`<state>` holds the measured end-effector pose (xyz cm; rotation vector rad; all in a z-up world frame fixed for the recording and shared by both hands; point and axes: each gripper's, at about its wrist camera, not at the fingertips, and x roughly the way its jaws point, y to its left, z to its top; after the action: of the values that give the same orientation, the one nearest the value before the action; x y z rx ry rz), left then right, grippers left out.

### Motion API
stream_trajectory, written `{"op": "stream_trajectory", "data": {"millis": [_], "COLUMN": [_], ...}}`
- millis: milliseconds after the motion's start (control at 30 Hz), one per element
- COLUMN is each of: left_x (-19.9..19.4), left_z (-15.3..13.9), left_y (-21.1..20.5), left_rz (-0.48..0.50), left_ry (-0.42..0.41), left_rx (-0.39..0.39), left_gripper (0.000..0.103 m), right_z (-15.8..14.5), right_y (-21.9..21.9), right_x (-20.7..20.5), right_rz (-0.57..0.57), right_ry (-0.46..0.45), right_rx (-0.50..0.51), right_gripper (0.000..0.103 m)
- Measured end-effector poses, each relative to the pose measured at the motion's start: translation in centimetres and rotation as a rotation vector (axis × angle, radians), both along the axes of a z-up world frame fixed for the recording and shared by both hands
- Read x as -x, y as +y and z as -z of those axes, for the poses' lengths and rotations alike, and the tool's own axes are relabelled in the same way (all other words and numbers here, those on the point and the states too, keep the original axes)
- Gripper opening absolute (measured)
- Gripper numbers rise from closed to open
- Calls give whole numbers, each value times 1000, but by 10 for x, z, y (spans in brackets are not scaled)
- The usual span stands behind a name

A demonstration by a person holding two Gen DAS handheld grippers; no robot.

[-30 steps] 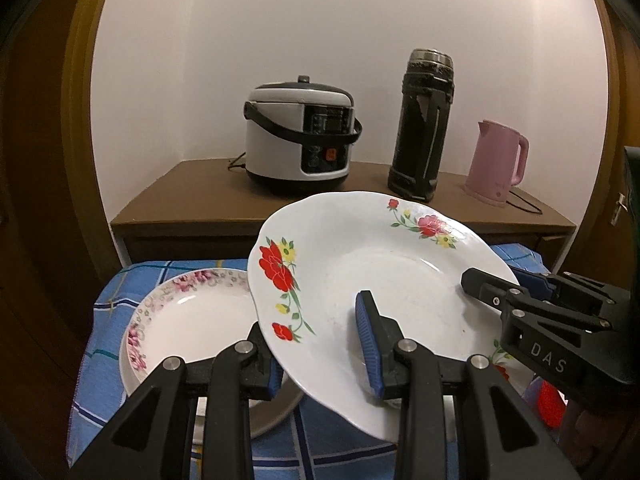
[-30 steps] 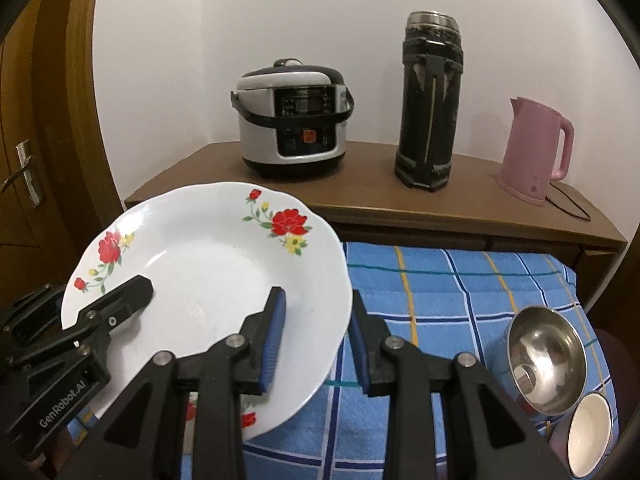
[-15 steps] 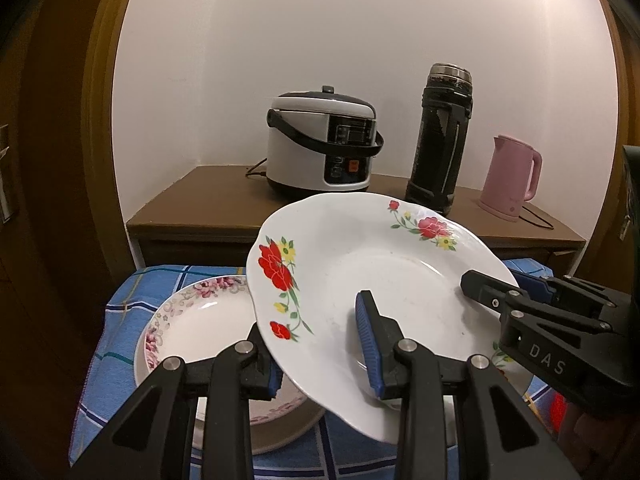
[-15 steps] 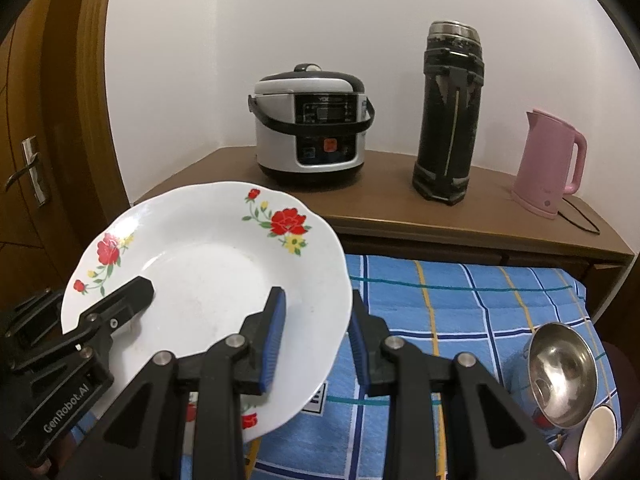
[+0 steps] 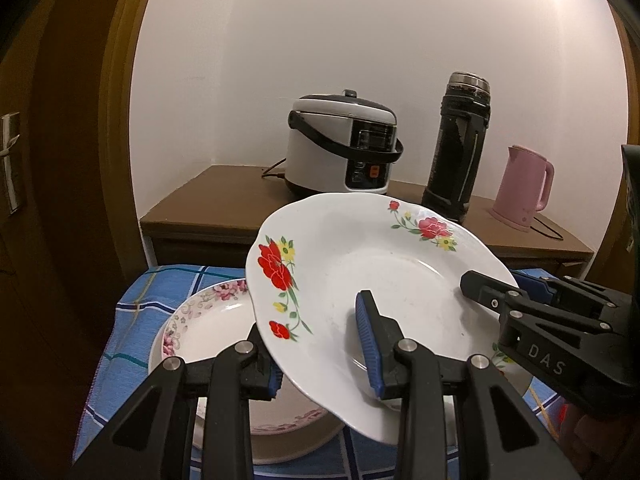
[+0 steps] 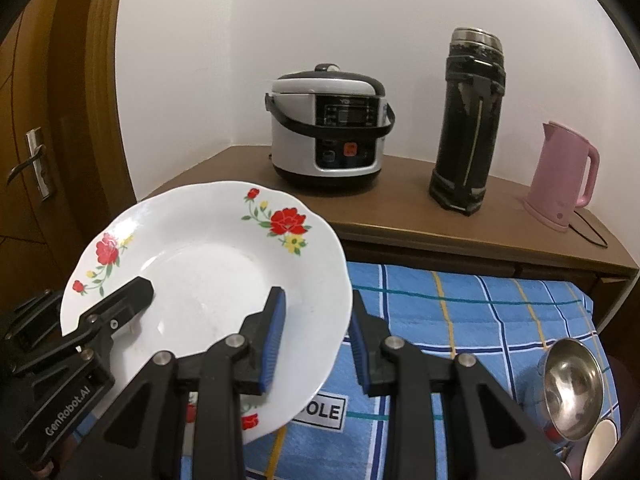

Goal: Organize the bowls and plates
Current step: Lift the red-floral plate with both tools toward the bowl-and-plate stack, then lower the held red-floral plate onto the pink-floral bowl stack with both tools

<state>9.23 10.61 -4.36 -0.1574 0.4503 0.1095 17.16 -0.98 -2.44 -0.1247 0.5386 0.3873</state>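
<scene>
A white plate with red flowers (image 5: 380,272) (image 6: 208,264) hangs tilted above the table, held from both sides. My left gripper (image 5: 316,344) (image 6: 120,304) is shut on its left rim, one finger over the plate and one under it. At the right rim my right gripper (image 6: 316,312) (image 5: 504,284) is shut in the same way. Below the plate's left half lies a pink-flowered plate (image 5: 208,320) on top of a larger beige one (image 5: 280,440). Another red-flowered plate (image 6: 248,420) peeks out underneath.
A blue checked cloth (image 6: 460,320) covers the table. A steel bowl (image 6: 572,388) and a white bowl (image 6: 600,448) sit at its right. Behind, a brown shelf (image 6: 400,220) carries a rice cooker (image 6: 328,128), a black flask (image 6: 468,120) and a pink kettle (image 6: 564,176). A wooden door (image 6: 36,160) stands left.
Both grippers have carried the red-flowered plate leftward together, so it now hangs further over the pink-flowered plate. Neither grip has changed.
</scene>
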Motion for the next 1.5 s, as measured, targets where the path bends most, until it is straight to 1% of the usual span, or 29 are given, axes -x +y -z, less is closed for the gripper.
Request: {"op": "stream_trajectory", "data": {"millis": [700, 800, 900, 967, 1167, 1400, 1500], "left_x": [2, 2, 4, 3, 2, 0, -2], "left_z": [9, 11, 16, 21, 22, 27, 30], "left_y": [26, 32, 38, 44, 52, 63, 64], "left_rz": [-39, -43, -42, -44, -60, -93, -105], "left_ry": [-3, -15, -46, -57, -60, -42, -26], "left_rx": [23, 24, 23, 36, 52, 76, 64], "left_gripper": [35, 35, 36, 36, 36, 36, 36], "right_z": [3, 4, 6, 8, 11, 17, 22], "right_y": [25, 29, 35, 39, 48, 62, 65], "right_x": [-8, -9, -8, -8, -7, -11, -12], "right_rz": [-44, -52, -57, -60, -73, -97, -97], "right_ry": [0, -6, -23, -30, -54, -50, -41], "right_rx": [34, 35, 38, 45, 53, 57, 59], "right_gripper": [31, 31, 31, 31, 32, 32, 33]}}
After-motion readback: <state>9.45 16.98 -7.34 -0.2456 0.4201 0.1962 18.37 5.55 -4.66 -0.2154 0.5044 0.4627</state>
